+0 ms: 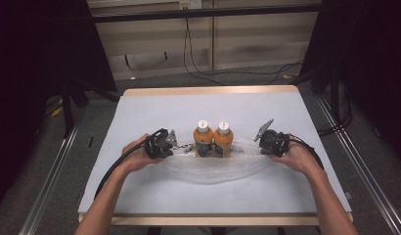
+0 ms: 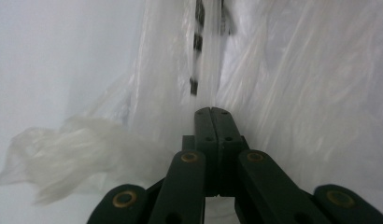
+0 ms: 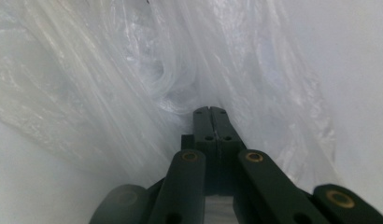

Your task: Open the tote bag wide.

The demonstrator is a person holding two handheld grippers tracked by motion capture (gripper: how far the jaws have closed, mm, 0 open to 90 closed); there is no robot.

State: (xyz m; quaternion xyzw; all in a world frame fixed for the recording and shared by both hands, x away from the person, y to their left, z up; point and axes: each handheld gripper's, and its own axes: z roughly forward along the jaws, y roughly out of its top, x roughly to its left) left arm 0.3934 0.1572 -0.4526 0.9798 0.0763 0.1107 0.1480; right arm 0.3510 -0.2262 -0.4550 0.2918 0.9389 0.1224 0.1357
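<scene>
Both the left gripper (image 1: 175, 145) and the right gripper (image 1: 259, 139) were clamped on the clear plastic bag (image 1: 213, 169), stretched either side of two orange bottles (image 1: 213, 138) standing at its mouth, seemingly partly bagged, with more pulling probably left.

1. The thin, crumpled plastic bag (image 1: 213, 169) is clear to milky white with pale glossy streaks; it lies just in front of the two bottles.
2. The two round orange bottles (image 1: 213, 138) have white caps; each cap carries a small dark mark. Their lower parts look dark grey.
3. The flat table cover (image 1: 154, 110) under the bottles is pale bluish white, and the table's edge (image 1: 208, 90) behind them is light tan wood.
4. The left gripper (image 2: 211, 112), to the left of the bottles, is matt black with brass-coloured rivets.
5. The right gripper (image 3: 210, 110), to the right of the bottles, is the same black, with brass-coloured rivets.
6. The plastic ahead of the left gripper shows a broken black-and-white pattern.
</scene>
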